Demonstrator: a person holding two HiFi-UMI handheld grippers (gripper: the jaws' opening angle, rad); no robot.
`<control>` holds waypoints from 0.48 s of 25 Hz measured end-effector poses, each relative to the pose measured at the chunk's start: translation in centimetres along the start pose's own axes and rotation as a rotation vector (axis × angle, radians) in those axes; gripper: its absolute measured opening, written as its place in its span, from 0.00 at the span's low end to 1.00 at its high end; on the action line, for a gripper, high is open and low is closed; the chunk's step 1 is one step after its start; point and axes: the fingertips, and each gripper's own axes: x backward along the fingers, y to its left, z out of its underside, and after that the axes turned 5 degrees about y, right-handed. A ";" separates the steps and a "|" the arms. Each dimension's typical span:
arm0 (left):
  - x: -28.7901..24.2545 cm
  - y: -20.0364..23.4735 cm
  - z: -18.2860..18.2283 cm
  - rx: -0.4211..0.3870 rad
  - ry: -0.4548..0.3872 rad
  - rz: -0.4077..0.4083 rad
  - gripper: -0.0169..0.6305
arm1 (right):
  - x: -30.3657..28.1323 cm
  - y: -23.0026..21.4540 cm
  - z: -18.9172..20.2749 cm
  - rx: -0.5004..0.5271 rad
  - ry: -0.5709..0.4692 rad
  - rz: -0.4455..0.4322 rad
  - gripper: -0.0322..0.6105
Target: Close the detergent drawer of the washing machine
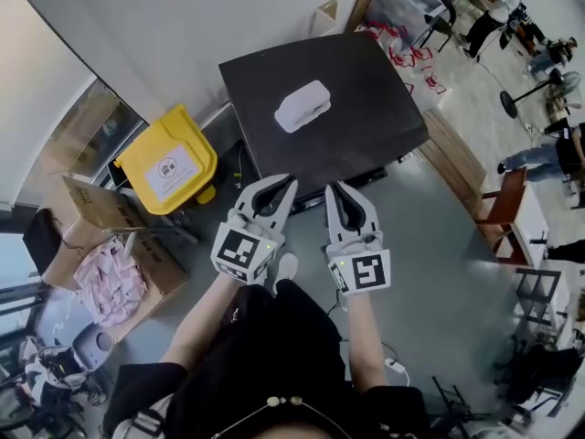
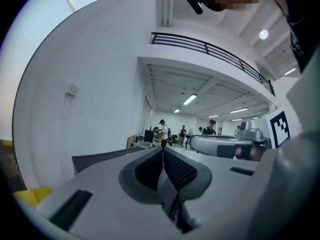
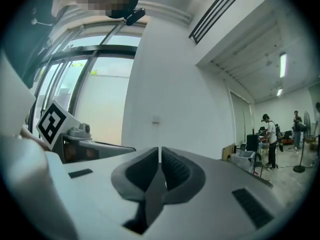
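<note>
Both claws are closed tight and empty: the left gripper (image 1: 287,187) and the right gripper (image 1: 333,192) stand side by side, pointing level at the near edge of the washing machine (image 1: 366,80). The detergent drawer is not visible, because the machine's front face is hidden under its dark top. I judge it lies ahead of and below both tips, to be pushed straight into the machine, with neither hand clearly nearer. A white object (image 1: 303,106) lies on the machine's top, and a yellow bin (image 1: 167,163) stands at its left.
</note>
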 end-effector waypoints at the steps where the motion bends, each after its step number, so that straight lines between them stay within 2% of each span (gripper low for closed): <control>1: 0.4 -0.2 -0.8 0.005 -0.014 0.013 0.04 | 0.3 0.4 -0.8 -0.009 -0.018 0.007 0.07; 7: 2.1 -1.8 -4.1 -0.032 -0.055 0.047 0.04 | 2.4 1.2 -3.2 -0.035 -0.050 0.025 0.05; 12: 3.0 -2.9 -4.8 -0.092 -0.074 0.049 0.04 | 3.6 1.2 -3.6 -0.038 -0.021 0.026 0.05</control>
